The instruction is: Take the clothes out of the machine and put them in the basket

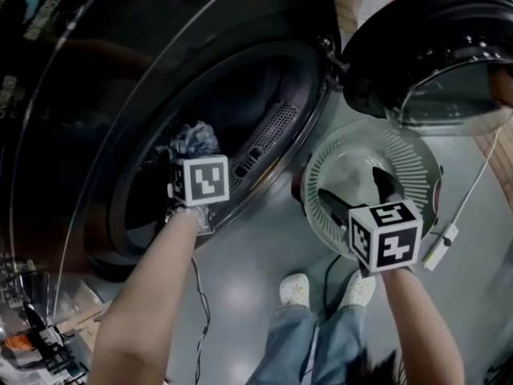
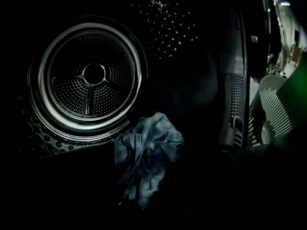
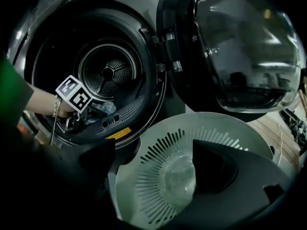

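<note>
Left gripper at the mouth of the machine, pointing in and downward. Jaws apart as far as the dark left gripper view allows; nothing pressed between them.

Crumpled blue-grey cloth low at the front lip, in front of the perforated drum. Only garment visible; the rest of the drum is too dark to check.

Key relation: cloth straight ahead of the left gripper and slightly below, a touch left of centre in its own view. Near, but not yet touching by the look of it. Wad somewhat taller than wide, long axis running from upper right to lower left.

Right gripper well apart from the cloth, hanging over the slotted basket. Jaws wide, holding nothing. Basket on the floor just beside the machine, under the swung-open door; looks empty.

Judged step: reach for the first pick, no transfer done yet. Left hand clearly the nearer one.

Next move probably calls for a short push forward and down, jaws set across the narrow side of the wad, then closing.

Risk: pinching a loose fold only.
</note>
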Demonstrator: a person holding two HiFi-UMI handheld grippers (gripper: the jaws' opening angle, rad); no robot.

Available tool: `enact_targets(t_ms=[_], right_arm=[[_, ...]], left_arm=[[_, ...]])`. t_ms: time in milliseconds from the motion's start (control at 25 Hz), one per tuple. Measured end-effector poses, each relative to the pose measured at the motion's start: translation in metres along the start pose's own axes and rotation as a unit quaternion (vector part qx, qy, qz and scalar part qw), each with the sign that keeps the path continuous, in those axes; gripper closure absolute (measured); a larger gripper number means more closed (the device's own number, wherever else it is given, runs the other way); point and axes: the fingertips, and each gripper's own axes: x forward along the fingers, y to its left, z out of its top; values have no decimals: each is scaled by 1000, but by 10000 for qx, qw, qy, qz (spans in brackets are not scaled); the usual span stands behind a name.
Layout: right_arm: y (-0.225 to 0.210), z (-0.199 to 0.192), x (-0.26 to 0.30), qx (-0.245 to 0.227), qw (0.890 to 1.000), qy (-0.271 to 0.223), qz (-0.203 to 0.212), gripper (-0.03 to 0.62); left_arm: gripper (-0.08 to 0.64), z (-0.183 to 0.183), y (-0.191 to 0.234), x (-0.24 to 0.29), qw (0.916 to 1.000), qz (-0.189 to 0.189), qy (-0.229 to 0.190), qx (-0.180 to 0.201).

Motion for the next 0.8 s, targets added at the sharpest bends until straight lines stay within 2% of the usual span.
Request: enact_targets(t_ms=[280,360,440,480,640,800], right_arm=[[-4,-14,22,-318,9991,279,-40,94],[-4,-20,28,-328,9986,415,-55,102],[-3,-22,33,-294,9983,505,-41,109],[-4,-22,36,-262,9983,527,-46,111],[-1,-26,46,25,9980,627,-60,120],[-1,-40,52,189,9954,895,-270,156]], left_arm=[[21,-24,18,35,9956,227,889,213],[20,-38,11,47,9933,-6,1138,179],[20,-53,1,53,9876,-292,1540,57],[20,-54,2,54,9857,-281,1662,80],[21,-47,9,57,9841,-69,1716,448],[21,-48,10,60,9807,-221,1909,374]])
